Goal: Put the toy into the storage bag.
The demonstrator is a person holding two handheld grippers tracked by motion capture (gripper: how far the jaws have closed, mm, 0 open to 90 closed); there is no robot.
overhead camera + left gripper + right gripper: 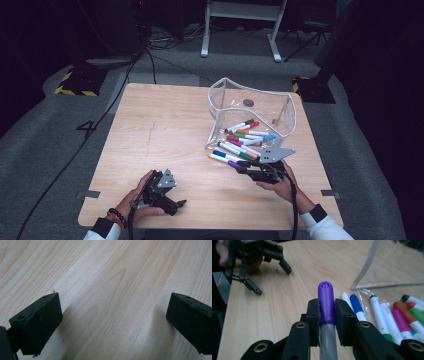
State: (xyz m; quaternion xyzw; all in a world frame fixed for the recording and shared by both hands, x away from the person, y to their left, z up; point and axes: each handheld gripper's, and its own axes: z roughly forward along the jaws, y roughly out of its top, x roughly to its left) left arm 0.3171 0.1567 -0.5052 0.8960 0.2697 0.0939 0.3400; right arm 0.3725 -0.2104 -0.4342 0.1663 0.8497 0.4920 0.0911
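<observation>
Gripping the purple-capped grey marker at the join of cap and barrel, the right gripper has its jaws clamped on it from both sides, the cap pointing away along them; taking it near the cap probably keeps the pen in line with the jaws. It is held at the counter's near right, just in front of the other coloured felt markers that lie spilling from the mouth of the clear plastic zip pouch, apparently so each can be picked off singly. The pouch lies open toward the person, its soft walls propped up. Well apart on the pale wooden counter, the left gripper rests low with its jaws spread wide over bare wood, holding nothing, seemingly waiting its turn.
</observation>
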